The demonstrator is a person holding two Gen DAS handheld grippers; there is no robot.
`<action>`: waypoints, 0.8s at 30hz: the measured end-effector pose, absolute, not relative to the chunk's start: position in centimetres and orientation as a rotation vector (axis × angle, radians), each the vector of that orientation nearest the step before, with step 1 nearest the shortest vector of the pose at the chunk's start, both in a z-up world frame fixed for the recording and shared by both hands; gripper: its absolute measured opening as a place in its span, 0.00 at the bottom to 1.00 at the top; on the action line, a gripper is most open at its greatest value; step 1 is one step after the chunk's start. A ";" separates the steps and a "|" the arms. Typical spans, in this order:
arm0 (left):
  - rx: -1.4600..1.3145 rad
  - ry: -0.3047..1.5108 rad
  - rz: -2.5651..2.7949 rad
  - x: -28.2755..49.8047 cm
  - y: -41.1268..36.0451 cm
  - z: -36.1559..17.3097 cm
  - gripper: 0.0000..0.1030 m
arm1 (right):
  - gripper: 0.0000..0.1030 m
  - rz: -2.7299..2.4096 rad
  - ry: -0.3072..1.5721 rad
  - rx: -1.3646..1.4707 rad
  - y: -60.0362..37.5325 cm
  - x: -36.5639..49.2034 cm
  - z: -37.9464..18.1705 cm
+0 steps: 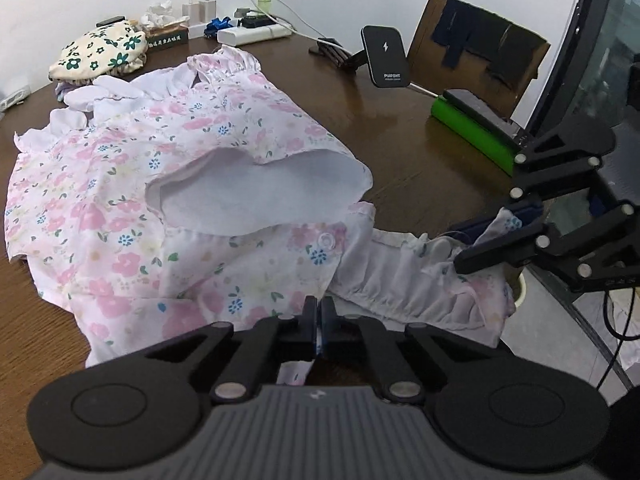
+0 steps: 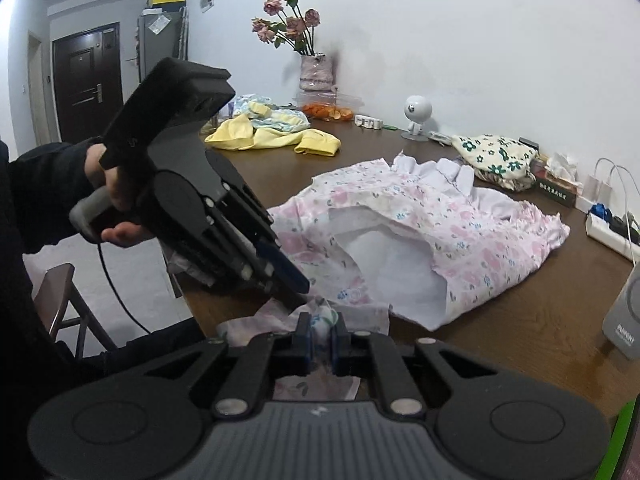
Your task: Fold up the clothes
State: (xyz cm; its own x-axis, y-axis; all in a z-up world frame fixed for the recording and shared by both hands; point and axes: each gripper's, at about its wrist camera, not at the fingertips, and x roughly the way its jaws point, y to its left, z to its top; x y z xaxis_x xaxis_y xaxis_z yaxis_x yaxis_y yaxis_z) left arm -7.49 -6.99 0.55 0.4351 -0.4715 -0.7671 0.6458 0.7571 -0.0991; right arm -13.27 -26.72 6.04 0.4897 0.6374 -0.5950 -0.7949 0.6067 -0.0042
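Note:
A pink floral garment (image 1: 180,160) with a white lining lies bunched on the brown wooden table (image 1: 400,120). My left gripper (image 1: 319,308) is shut on its near edge, and a strip of cloth hangs below the pads. At the right, my right gripper (image 1: 500,232) pinches a gathered white-and-floral part of the same garment. The right wrist view shows that gripper (image 2: 322,320) shut on a bunched fold of the garment (image 2: 460,232). A hand brings the left gripper (image 2: 296,284) in from the left, with its tips down on the cloth just beside it.
A floral pouch (image 1: 100,52), a tissue box, a power strip (image 1: 256,34) with chargers, a wireless charger stand (image 1: 386,56) and a green-based device (image 1: 472,128) line the far and right sides. Yellow clothes (image 2: 276,136), a vase of flowers (image 2: 316,72) and a small white camera (image 2: 416,114) stand farther along. A chair (image 2: 60,300) sits off the table edge.

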 end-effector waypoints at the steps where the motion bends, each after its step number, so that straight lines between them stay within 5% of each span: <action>1: 0.216 0.865 -0.702 -7.8 -6.6 0.8 0.01 | 0.08 0.887 0.596 -0.292 -26.7 -13.2 5.9; 15: 0.378 0.912 -0.724 -12.1 -5.1 1.0 0.02 | 0.08 1.070 0.552 -0.318 -24.8 -12.7 6.8; 24: 0.351 0.912 -0.723 -12.1 -4.5 0.9 0.04 | 0.11 1.131 0.706 -0.385 -21.6 -9.9 3.6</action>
